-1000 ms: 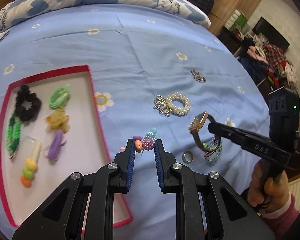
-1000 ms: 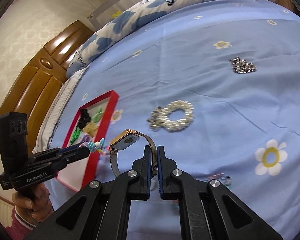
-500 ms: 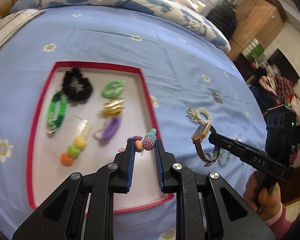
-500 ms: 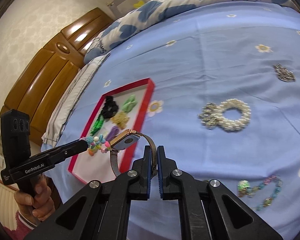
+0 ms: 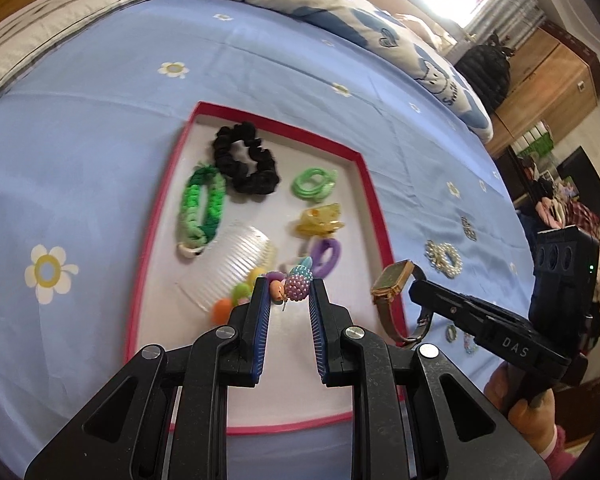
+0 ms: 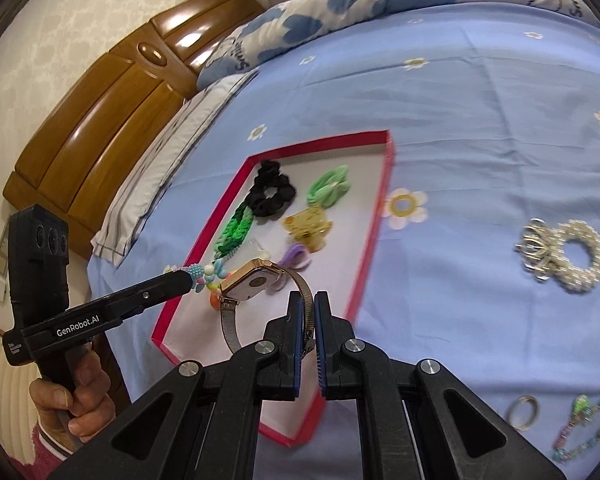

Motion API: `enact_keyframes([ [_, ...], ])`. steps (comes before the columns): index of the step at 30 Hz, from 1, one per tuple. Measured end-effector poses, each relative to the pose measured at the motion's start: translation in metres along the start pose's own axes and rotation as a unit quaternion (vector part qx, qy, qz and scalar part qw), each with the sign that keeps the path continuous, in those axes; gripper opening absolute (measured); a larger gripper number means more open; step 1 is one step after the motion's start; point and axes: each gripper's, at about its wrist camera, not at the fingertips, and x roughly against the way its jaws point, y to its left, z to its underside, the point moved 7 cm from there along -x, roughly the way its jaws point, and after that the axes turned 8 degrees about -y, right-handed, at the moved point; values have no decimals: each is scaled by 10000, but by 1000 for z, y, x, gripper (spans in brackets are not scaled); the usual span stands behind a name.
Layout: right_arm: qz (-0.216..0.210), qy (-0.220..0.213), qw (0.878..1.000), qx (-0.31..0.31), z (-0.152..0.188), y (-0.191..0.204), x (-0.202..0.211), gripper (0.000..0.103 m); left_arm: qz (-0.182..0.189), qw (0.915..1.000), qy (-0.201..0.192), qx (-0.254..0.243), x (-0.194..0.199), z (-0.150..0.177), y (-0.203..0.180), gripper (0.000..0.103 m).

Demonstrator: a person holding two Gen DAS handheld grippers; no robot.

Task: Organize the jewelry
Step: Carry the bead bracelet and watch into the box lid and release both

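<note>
My left gripper (image 5: 288,294) is shut on a beaded charm (image 5: 296,284) and holds it above the near part of the red-rimmed tray (image 5: 374,204). The charm (image 6: 204,276) also shows in the right wrist view at the left gripper's tip. My right gripper (image 6: 305,304) is shut on the mesh strap of a gold watch (image 6: 252,282), held over the tray's near right edge (image 6: 370,240). The watch (image 5: 392,280) shows in the left wrist view too. The tray holds a black scrunchie (image 5: 246,164), green bands, a yellow clip, a purple clip and a clear comb.
On the blue floral sheet to the right of the tray lie a pearl bracelet (image 6: 572,256), a gold ring (image 6: 522,410), a beaded bracelet (image 6: 584,420) and a silver brooch (image 5: 468,228). Pillows and a wooden headboard (image 6: 112,96) are beyond the tray.
Both grippers have moved left from the loose jewelry to over the tray, carrying the charm and the watch. The watch came up off the sheet.
</note>
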Motion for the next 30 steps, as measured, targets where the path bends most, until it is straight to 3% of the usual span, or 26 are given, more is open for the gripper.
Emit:
enact_keyframes([
  [14, 274, 506, 9981, 214, 9, 10, -59, 5, -317, 9993, 129, 169, -17, 4, 38, 18],
  [30, 354, 621, 9968, 358, 11, 10, -65, 10, -617, 9979, 190, -59, -23, 8, 36, 18],
])
